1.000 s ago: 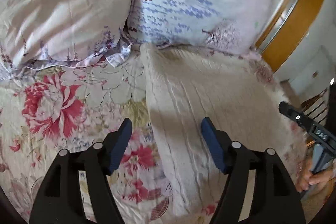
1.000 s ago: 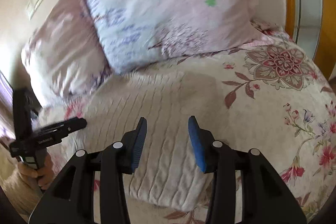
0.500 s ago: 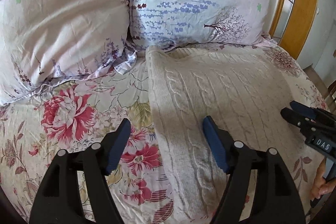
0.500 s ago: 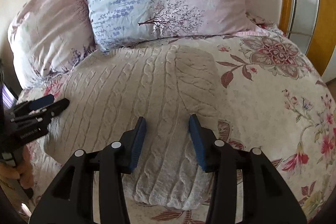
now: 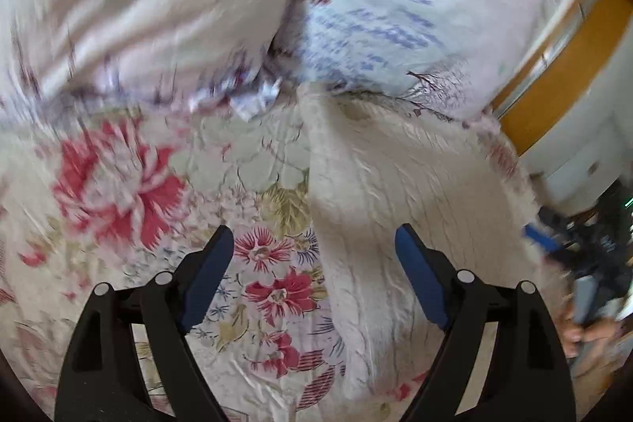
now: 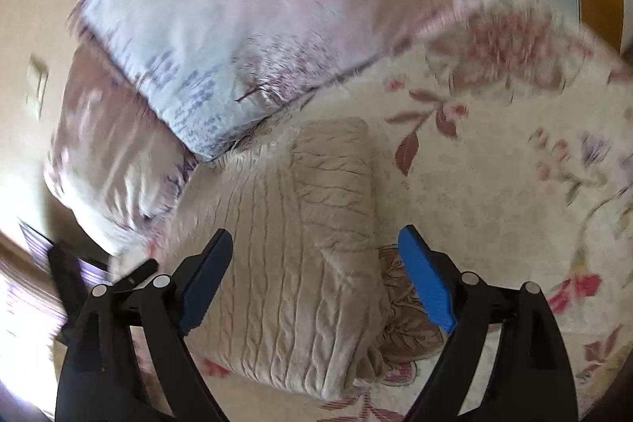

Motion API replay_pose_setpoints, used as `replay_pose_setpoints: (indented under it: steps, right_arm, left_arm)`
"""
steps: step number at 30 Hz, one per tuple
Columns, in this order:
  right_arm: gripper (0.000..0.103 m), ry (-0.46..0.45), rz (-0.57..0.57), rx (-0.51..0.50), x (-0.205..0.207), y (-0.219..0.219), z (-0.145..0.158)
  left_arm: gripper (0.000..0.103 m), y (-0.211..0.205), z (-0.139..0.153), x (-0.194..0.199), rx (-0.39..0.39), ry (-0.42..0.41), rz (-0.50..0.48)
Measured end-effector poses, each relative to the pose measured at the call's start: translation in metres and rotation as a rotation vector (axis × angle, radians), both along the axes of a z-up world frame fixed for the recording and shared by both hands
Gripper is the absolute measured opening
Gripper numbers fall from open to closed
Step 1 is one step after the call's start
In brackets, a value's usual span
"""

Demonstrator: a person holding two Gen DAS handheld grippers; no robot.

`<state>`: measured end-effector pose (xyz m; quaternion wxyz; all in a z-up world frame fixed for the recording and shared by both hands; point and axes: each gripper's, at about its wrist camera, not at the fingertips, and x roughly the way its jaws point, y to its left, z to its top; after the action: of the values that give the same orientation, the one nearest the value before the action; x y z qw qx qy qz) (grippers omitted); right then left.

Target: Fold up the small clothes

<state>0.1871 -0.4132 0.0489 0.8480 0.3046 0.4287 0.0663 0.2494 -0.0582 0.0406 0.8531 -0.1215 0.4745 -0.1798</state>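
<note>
A cream cable-knit sweater (image 5: 399,184) lies flat on the floral bedspread, its far end against the pillows. It also shows in the right wrist view (image 6: 300,256), with a folded-over panel along its right side. My left gripper (image 5: 312,263) is open and empty, straddling the sweater's left edge near its front. My right gripper (image 6: 314,267) is open and empty, above the sweater's front right part. The right gripper also shows at the far right of the left wrist view (image 5: 554,240). Both views are blurred by motion.
Two pillows (image 5: 395,6) lean at the head of the bed. The floral bedspread (image 5: 118,192) extends left of the sweater and to its right (image 6: 494,184). A wooden bed frame (image 5: 561,58) runs along the right side.
Both grippers have swung and the views have blurred. My right gripper's jaws stand wider apart than before. The sweater has not moved.
</note>
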Motion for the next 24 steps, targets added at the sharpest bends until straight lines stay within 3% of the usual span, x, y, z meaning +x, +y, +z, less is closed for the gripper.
replay_pose_setpoints:
  steps: [3,8,14,18,21,23,24]
  right_arm:
    - [0.088,0.071,0.01,0.061,0.02,-0.006,-0.017]
    - [0.086,0.102,0.049,0.096,0.037,-0.003,-0.033]
    - [0.081,0.075,0.111,0.134,0.04,0.003,-0.038]
    - [0.074,0.061,0.146,0.169,0.041,0.004,-0.041]
    - [0.07,0.049,0.163,0.194,0.041,0.005,-0.044]
    - [0.063,0.05,0.171,0.214,0.041,0.006,-0.047]
    - [0.057,0.053,0.176,0.228,0.041,0.006,-0.049]
  left_arm:
    - [0.083,0.004,-0.013,0.013,-0.055,0.076,0.006]
    - [0.083,-0.007,-0.016,0.018,-0.073,0.079,-0.019]
    - [0.083,-0.004,-0.025,0.027,-0.149,0.134,0.031]
    - [0.082,-0.009,-0.026,0.03,-0.162,0.149,-0.015]
    - [0.073,-0.017,-0.03,0.032,-0.218,0.175,-0.043]
    - [0.06,-0.022,-0.036,0.033,-0.288,0.21,-0.066]
    - [0.059,-0.023,-0.039,0.033,-0.305,0.222,-0.065]
